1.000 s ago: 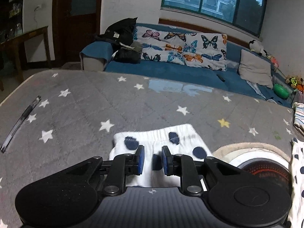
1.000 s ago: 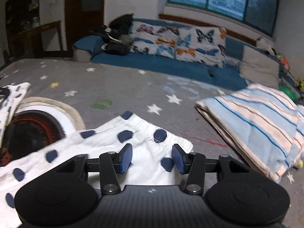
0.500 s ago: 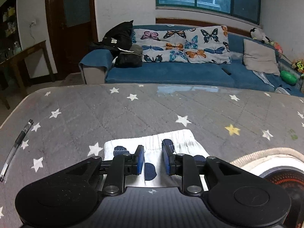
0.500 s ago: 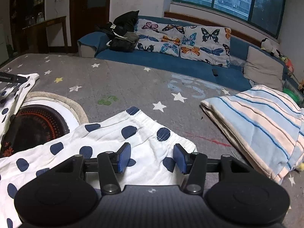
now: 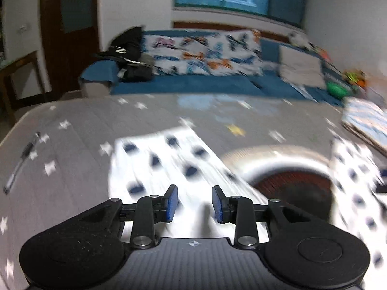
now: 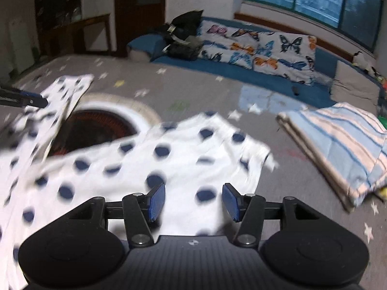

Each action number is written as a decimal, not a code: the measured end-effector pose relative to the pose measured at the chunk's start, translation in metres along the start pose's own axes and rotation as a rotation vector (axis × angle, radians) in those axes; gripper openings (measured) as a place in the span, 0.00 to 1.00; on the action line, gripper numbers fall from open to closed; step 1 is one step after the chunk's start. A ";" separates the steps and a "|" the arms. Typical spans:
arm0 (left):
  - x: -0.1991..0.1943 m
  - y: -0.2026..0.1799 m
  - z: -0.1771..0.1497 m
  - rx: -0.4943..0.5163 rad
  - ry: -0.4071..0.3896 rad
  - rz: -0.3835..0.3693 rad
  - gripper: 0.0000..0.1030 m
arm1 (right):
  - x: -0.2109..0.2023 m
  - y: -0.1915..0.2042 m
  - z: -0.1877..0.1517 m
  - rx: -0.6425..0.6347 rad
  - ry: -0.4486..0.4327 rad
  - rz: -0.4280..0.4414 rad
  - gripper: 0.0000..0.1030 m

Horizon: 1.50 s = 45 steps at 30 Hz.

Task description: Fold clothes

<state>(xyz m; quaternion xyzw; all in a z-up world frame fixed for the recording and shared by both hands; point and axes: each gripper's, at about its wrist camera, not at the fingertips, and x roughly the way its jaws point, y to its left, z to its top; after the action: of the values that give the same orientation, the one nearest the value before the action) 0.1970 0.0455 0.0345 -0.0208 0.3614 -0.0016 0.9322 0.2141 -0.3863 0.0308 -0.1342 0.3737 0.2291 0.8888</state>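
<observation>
Left tongs (image 5: 194, 204): released, nothing pinched. I read the jaws as having just been opening; blue pads stand apart, with spotted cloth showing beyond the gap, not clamped.

Right tongs (image 6: 193, 201): released too, the jaws having just eased wider. Cloth lies under and past the pads, none gripped that I can see.

Garment (image 6: 154, 164): white with navy dots, spread on the grey star-print surface (image 5: 79, 130). Both views are blurred, so hems and seams are hard to read.

Left leg of it (image 5: 164, 162): a band running from the near edge at my left tongs away to the far left, its end lying flat.

Right part: broader panel straight ahead of my right tongs, far corner (image 6: 258, 152) lying to the right.

Between the two: a round mat with a dark red centre (image 5: 290, 183), partly covered by cloth.

Key relation: the cloth lies forward of both tongs, long axis running near to far. Each hand sits at its own near edge, so I judge neither is better placed; the next grab suits both together.

Nearby: folded striped blanket (image 6: 338, 145) at right, well apart from the garment.

Risk: blur hides the layers.
</observation>
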 end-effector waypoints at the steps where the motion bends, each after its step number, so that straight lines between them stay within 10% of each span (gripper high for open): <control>1: -0.009 -0.006 -0.008 0.016 0.008 -0.020 0.33 | -0.002 0.002 -0.004 -0.010 0.003 -0.006 0.52; 22: -0.165 -0.164 -0.144 0.282 0.114 -0.606 0.37 | -0.054 0.018 -0.038 -0.009 -0.034 -0.064 0.52; 35: -0.162 -0.209 -0.178 0.509 0.069 -0.485 0.43 | -0.067 0.001 -0.043 0.083 -0.036 -0.066 0.53; 45: -0.146 -0.188 -0.163 0.387 0.122 -0.530 0.08 | -0.045 -0.037 -0.030 0.255 -0.042 -0.050 0.51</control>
<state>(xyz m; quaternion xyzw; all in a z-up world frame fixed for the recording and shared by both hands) -0.0179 -0.1461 0.0202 0.0633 0.3914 -0.3141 0.8626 0.1873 -0.4442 0.0458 -0.0248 0.3774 0.1602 0.9118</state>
